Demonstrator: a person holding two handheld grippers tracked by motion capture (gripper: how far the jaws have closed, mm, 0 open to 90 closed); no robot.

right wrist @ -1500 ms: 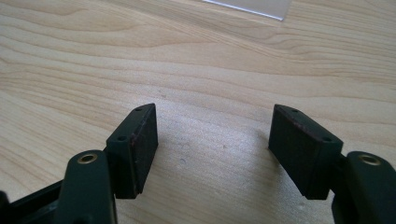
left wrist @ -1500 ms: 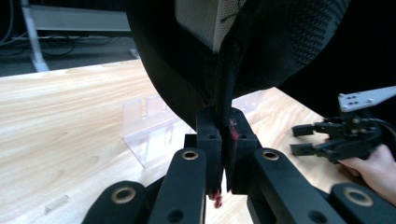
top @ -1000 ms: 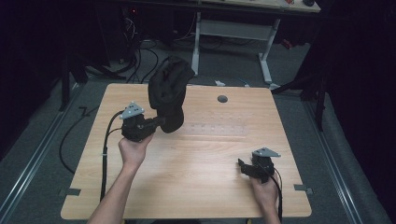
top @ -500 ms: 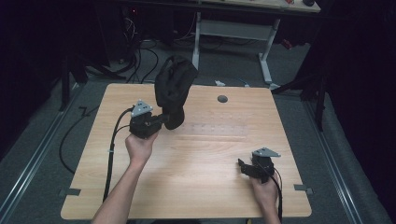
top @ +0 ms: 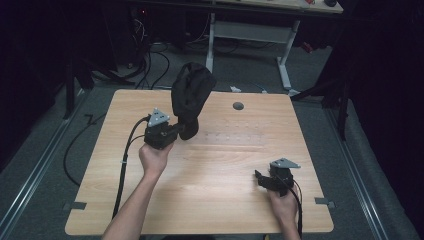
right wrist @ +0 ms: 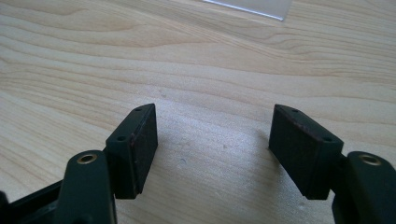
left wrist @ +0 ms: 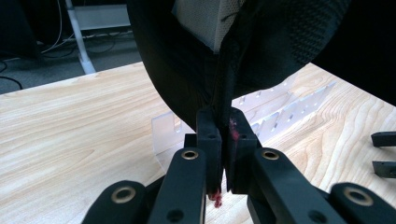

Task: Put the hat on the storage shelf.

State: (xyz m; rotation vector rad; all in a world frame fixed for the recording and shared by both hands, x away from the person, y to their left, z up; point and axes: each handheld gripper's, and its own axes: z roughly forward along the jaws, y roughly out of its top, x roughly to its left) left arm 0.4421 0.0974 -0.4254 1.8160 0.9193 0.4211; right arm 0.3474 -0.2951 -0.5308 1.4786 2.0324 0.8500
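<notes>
A black cap (top: 192,95) hangs upright over the middle-left of the wooden table (top: 210,200). My left gripper (top: 184,131) is shut on its lower edge. In the left gripper view the black pads (left wrist: 208,140) pinch a fold of the cap (left wrist: 187,56), whose pale mesh lining shows at the top. Behind the cap a clear slotted plastic rack (left wrist: 280,116) lies on the table. My right gripper (top: 260,177) rests near the front right corner, open; in the right gripper view (right wrist: 212,144) only bare wood lies between its pads.
A round cable hole (top: 238,106) sits near the table's far edge. Beyond the table stand another desk's white legs (top: 285,65) and floor cables (top: 150,60). The right gripper's jaw tips (left wrist: 385,154) show at the right edge of the left gripper view.
My left gripper has carried the cap a little to the right over the table. The right gripper has stayed where it was.
</notes>
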